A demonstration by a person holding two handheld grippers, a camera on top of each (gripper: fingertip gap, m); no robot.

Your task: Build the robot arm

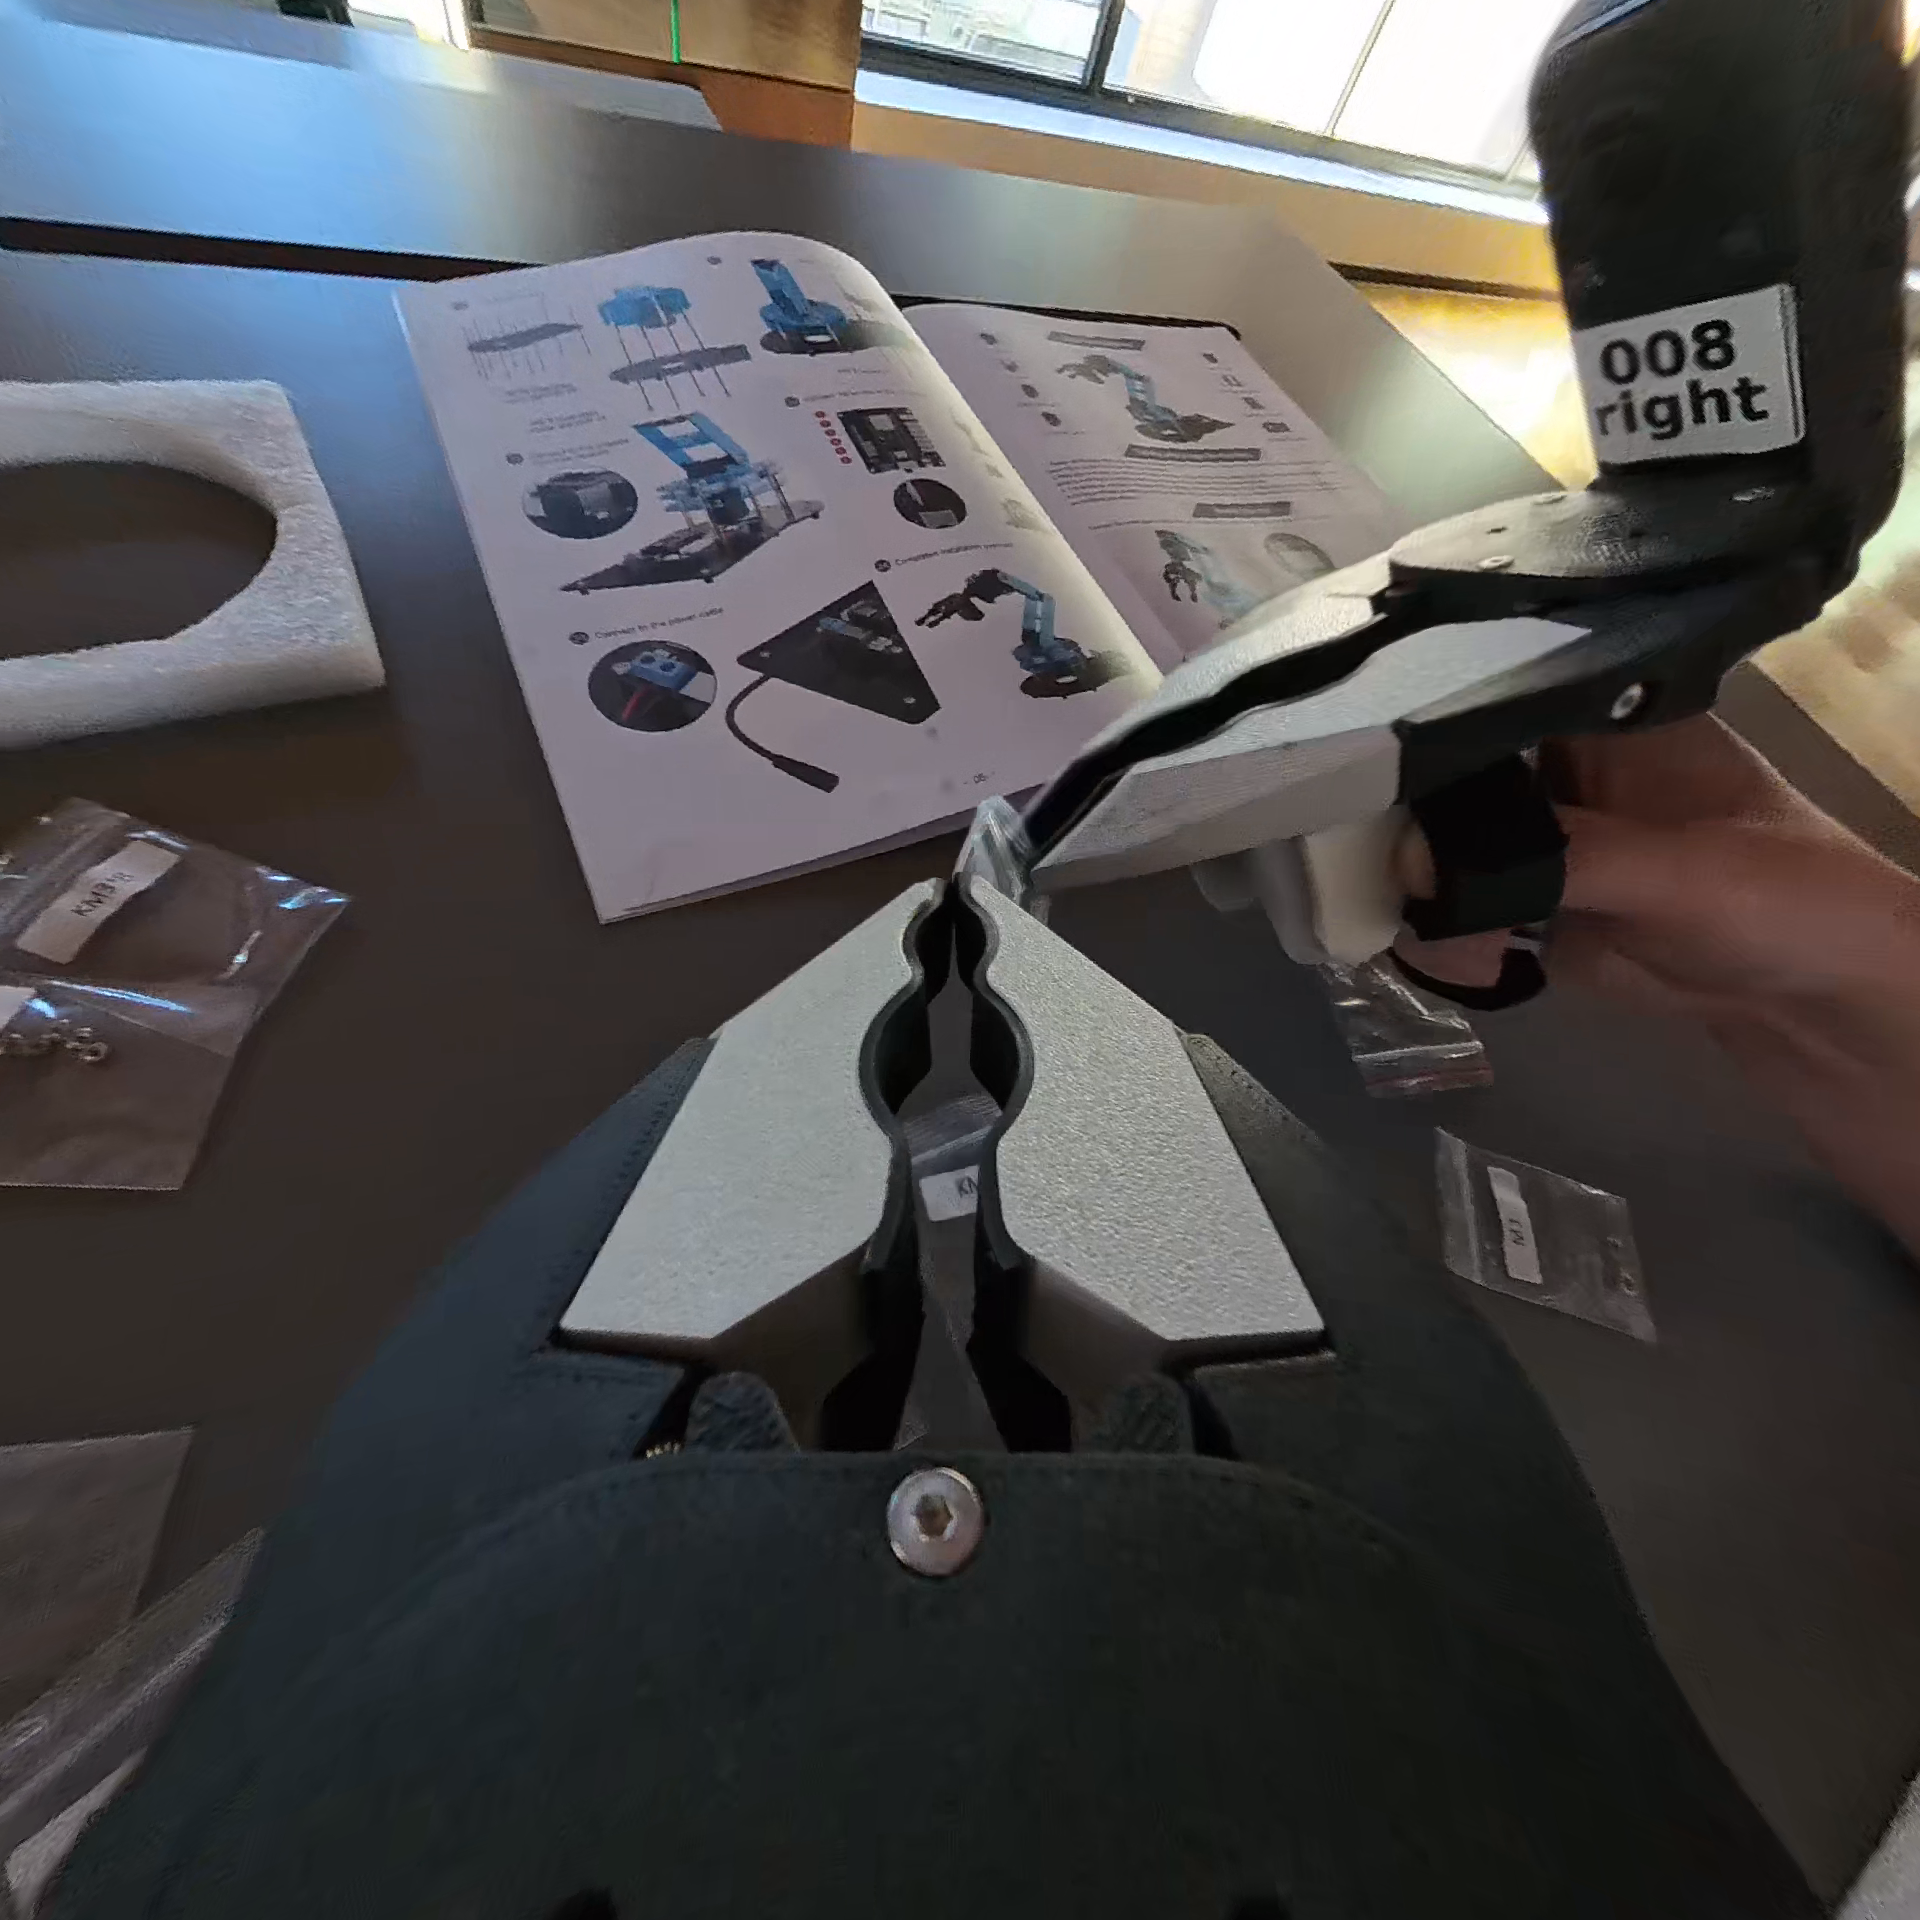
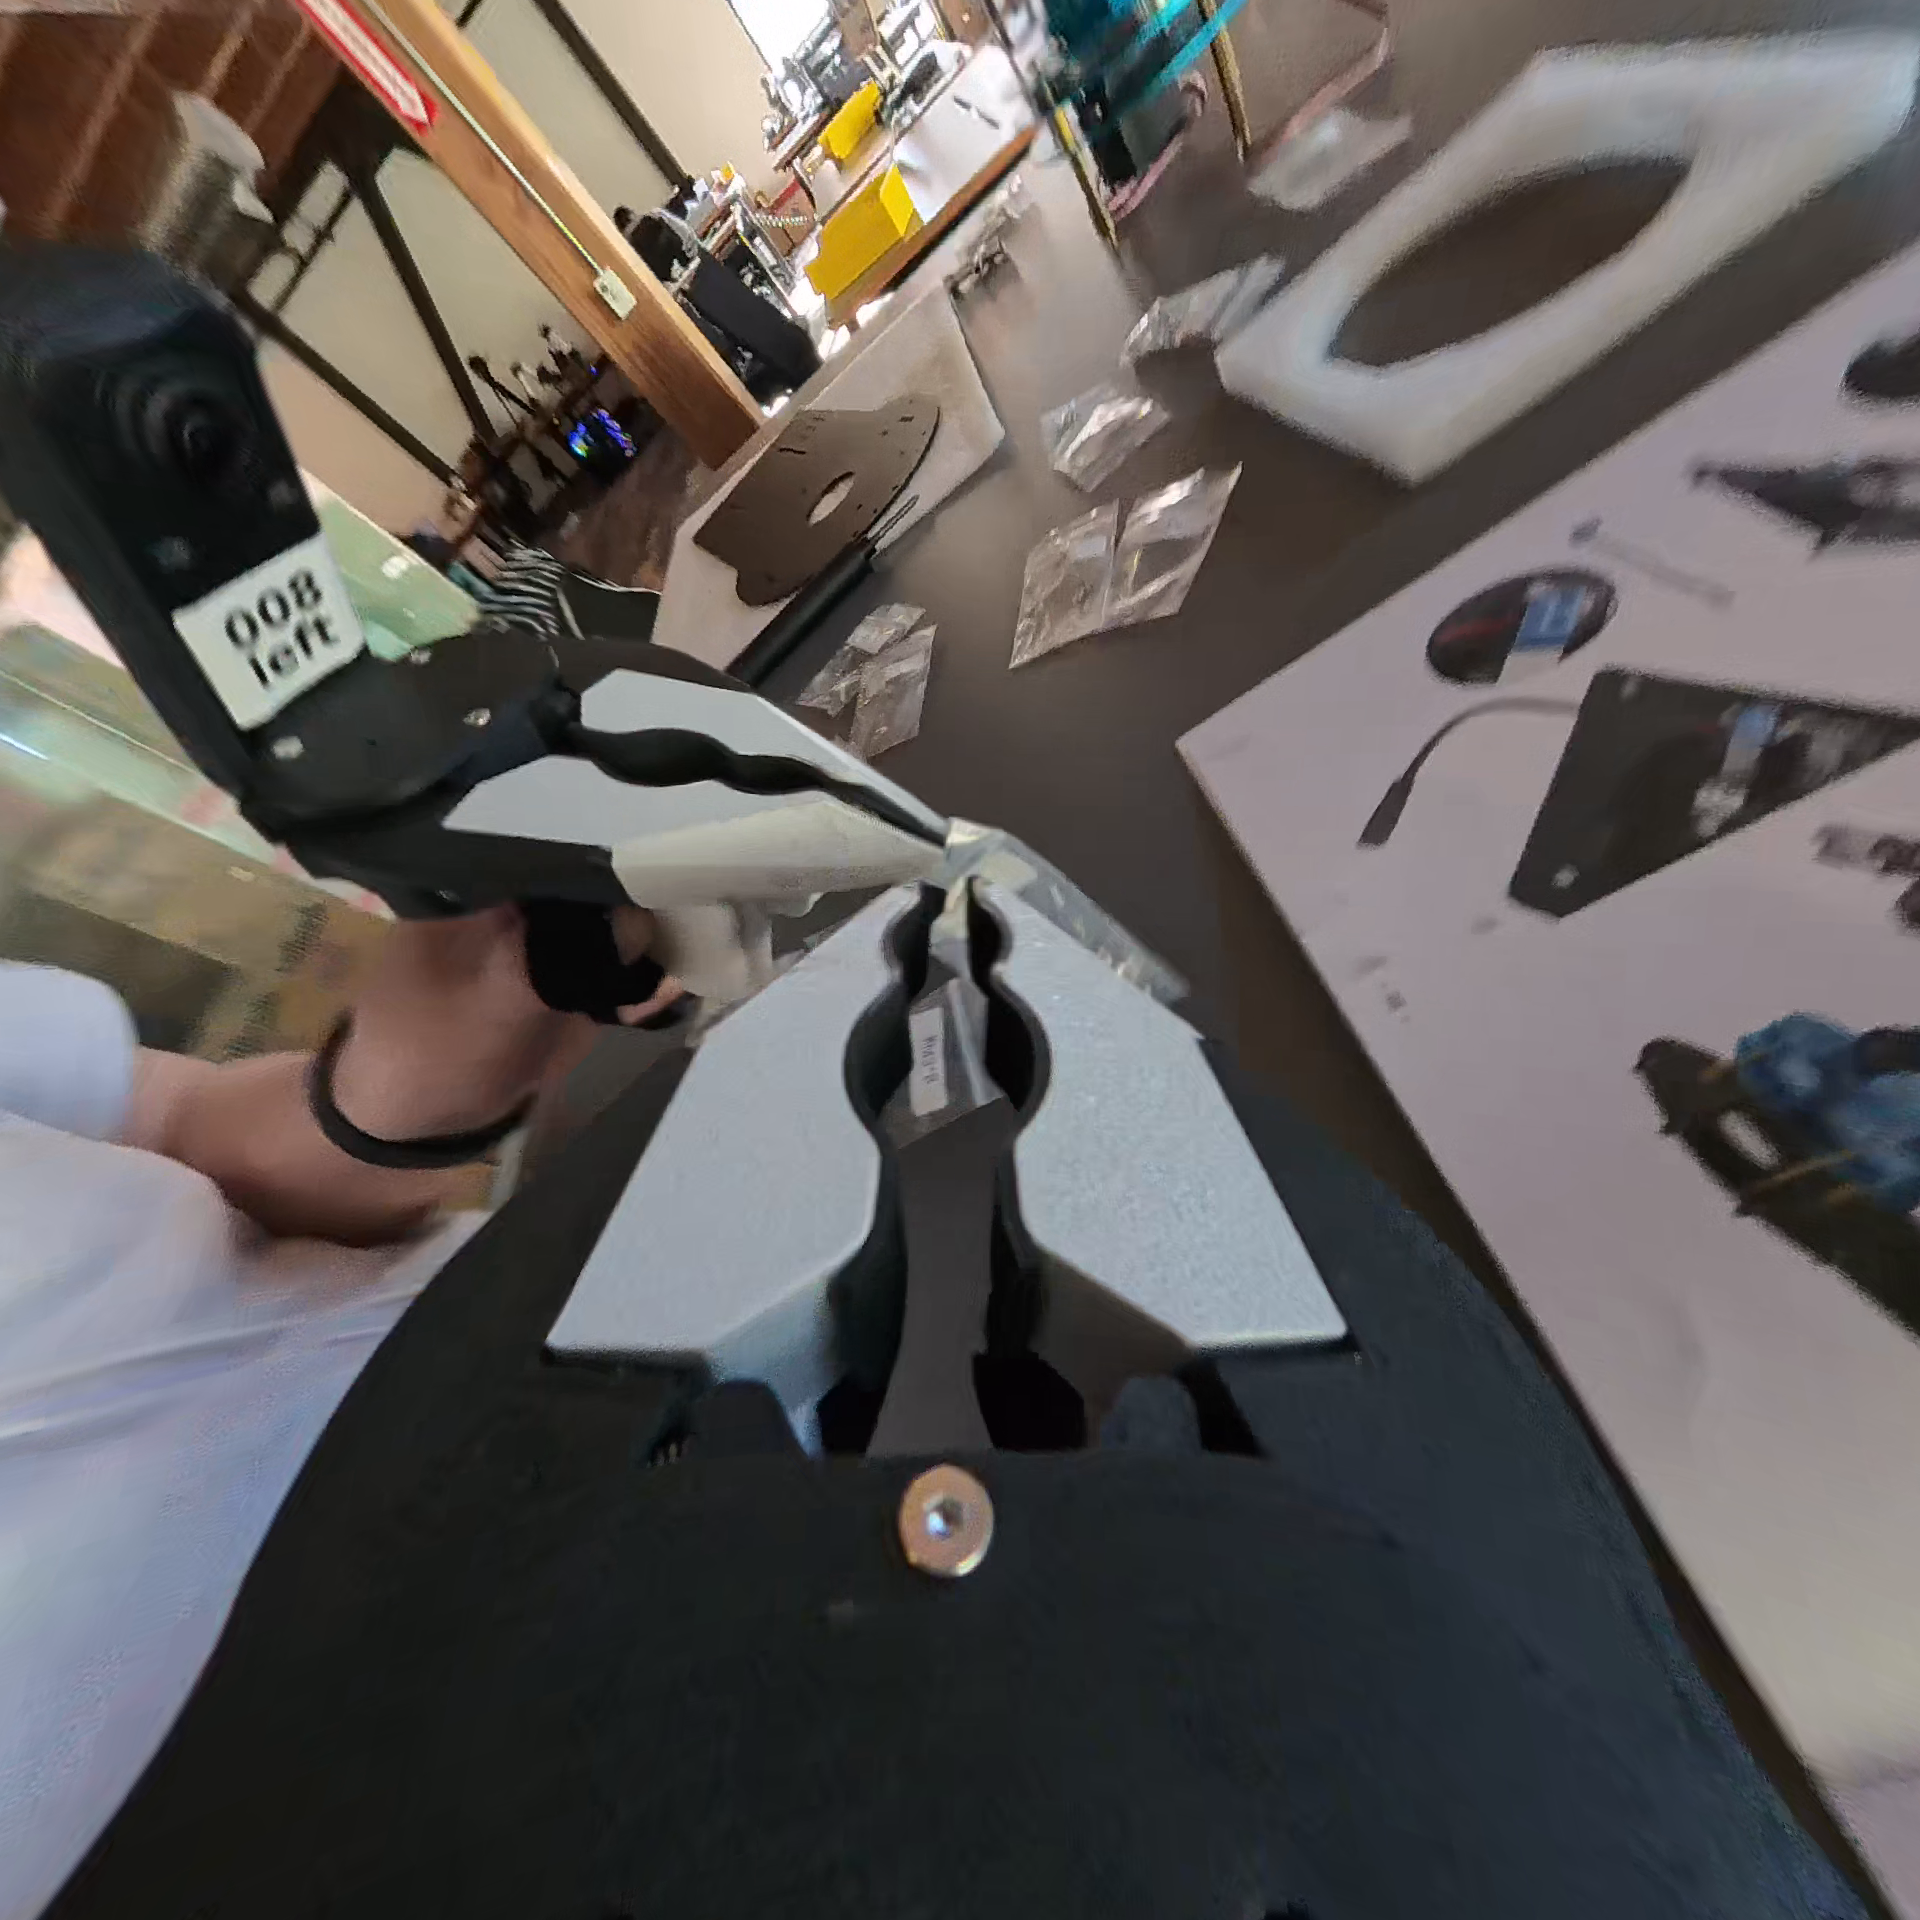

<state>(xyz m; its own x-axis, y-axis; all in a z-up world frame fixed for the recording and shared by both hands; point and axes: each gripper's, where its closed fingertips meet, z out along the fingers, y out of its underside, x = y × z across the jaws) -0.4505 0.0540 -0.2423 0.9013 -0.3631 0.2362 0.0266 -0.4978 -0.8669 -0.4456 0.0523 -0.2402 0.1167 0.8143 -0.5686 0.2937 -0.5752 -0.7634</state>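
Left tongs point(image 1: 954, 891): the two tips are pressed together on the edge of a small clear bag point(image 1: 995, 847). They hold it up above the dark surface point(image 1: 468, 1039).
Right tongs point(image 2: 961, 891): these are pinched tight on the same small clear bag point(image 2: 951, 1070). A white label on the bag shows between the two fingers.
How the tongs meet: the tips of both tongs come together at one spot. In the left wrist view the right tongs point(image 1: 1023, 842) come in from the right side. In the right wrist view the left tongs point(image 2: 940, 831) come in from the left side.
Hands: a hand point(image 1: 1745, 935) holds the handle of the right tongs. Another hand point(image 2: 343, 1101) with a dark band on the wrist holds the left tongs.
Booklet point(image 1: 831, 540): it lies open on the surface, just behind the tongs. Its pages show pictures of a blue toy-like robot arm.
Foam piece point(image 1: 208, 582): white, with a big hole cut in it. It lies to the left of the booklet.
Other bags point(image 1: 145, 956): more small clear bags with labels lie flat on the surface, on the left. One more small bag point(image 1: 1538, 1236) lies on the right.
Black plate point(image 2: 821, 499): a flat dark plate with a round hole lies farther off on a white sheet.
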